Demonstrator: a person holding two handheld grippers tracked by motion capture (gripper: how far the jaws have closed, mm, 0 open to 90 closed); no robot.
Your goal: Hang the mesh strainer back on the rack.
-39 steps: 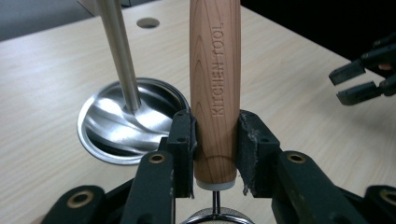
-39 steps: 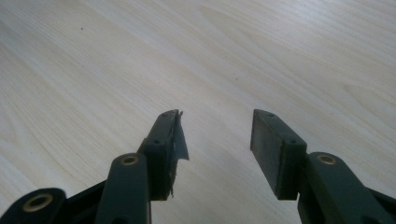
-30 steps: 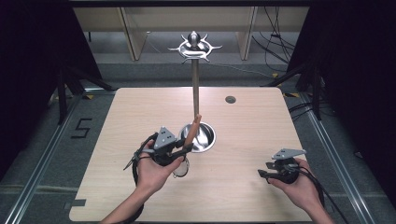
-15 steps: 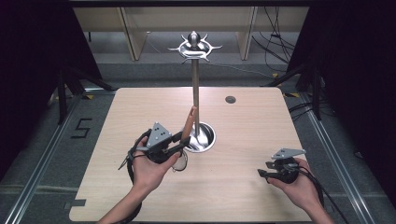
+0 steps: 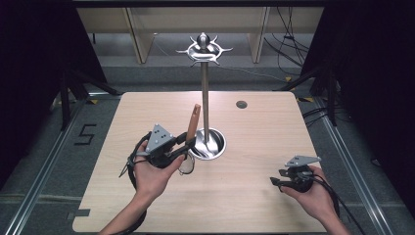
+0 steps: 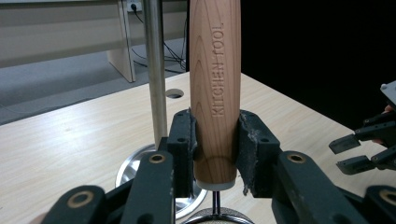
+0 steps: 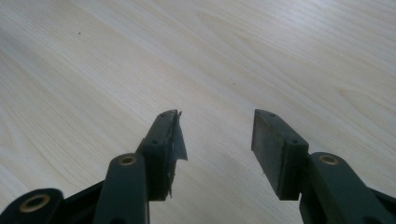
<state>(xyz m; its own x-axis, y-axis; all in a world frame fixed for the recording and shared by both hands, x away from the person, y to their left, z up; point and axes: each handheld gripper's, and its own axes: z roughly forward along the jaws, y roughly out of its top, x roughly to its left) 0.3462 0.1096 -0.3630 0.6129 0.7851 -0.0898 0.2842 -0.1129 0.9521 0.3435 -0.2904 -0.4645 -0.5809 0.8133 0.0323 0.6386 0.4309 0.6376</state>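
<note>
My left gripper point(image 5: 188, 143) is shut on the wooden handle point(image 6: 215, 88) of a kitchen utensil stamped "KITCHEN TOOL". The handle point(image 5: 193, 122) stands nearly upright, just left of the steel pole point(image 5: 205, 105) of a utensil stand. The utensil's round metal head point(image 5: 186, 165) hangs below the jaws, above the table. The stand has a round steel base point(image 5: 209, 144) and a ring of hooks point(image 5: 204, 49) on top. My right gripper point(image 5: 275, 182) rests open near the table's front right, and nothing lies between its jaws point(image 7: 215, 135).
The light wooden table point(image 5: 264, 132) has a small round hole point(image 5: 241, 104) at the back right. Dark curtains flank both sides. Cabinets stand behind the table. The right gripper point(image 6: 369, 144) appears at the edge of the left gripper view.
The left gripper has risen a little with the utensil and drawn slightly left, and the handle now stands more upright. The right gripper has kept still.
</note>
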